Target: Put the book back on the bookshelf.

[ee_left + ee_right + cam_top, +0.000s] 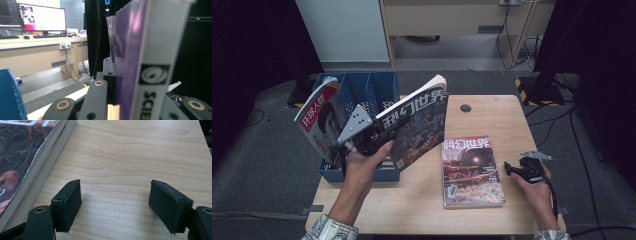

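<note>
The left gripper pinched a magazine upright beside the blue rack, where its floppy pages could have snagged a divider, while the right gripper sat open, empty, near the stack.

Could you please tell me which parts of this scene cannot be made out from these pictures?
- Floor of the blue rack: high view, hidden by the raised magazine.
- Far pad of the left gripper: left gripper view, behind that magazine.
- Small cover print on the flat magazine: high view, too small.
- That magazine's cover: right gripper view, cut off by the left edge, beyond the open right gripper.
</note>
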A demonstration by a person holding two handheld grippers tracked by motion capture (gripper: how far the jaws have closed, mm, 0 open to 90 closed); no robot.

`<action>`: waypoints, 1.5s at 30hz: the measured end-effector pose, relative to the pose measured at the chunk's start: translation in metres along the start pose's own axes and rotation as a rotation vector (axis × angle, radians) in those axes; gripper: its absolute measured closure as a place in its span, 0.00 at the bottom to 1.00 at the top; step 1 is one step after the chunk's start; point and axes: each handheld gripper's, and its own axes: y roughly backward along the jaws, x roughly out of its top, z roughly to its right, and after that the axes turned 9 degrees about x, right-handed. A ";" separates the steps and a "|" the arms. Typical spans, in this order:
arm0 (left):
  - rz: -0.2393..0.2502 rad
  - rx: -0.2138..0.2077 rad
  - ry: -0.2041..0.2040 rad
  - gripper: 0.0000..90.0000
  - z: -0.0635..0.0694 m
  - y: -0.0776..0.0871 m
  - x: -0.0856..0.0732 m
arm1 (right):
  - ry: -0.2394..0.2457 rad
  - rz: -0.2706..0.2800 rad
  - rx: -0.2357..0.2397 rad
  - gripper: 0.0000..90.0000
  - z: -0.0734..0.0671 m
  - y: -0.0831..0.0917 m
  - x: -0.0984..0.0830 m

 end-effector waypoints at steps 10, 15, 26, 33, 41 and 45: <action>-0.002 0.033 0.011 0.92 -0.012 0.010 0.000 | 0.002 0.000 0.000 0.29 0.000 0.000 0.000; 0.001 0.047 0.016 0.92 -0.016 0.015 0.000 | 0.000 0.000 0.000 0.29 0.000 0.000 0.000; 0.002 0.081 0.023 0.92 -0.026 0.026 0.002 | 0.000 0.000 0.000 0.29 0.000 0.000 0.000; 0.006 0.099 0.029 0.92 -0.031 0.034 0.003 | 0.002 0.000 0.000 0.29 0.000 0.000 0.000; 0.011 0.118 0.032 0.92 -0.037 0.044 0.004 | 0.002 0.000 0.000 0.29 0.000 0.000 0.000; 0.014 0.128 0.035 0.92 -0.041 0.051 0.005 | 0.002 0.000 0.000 0.29 0.000 0.000 0.000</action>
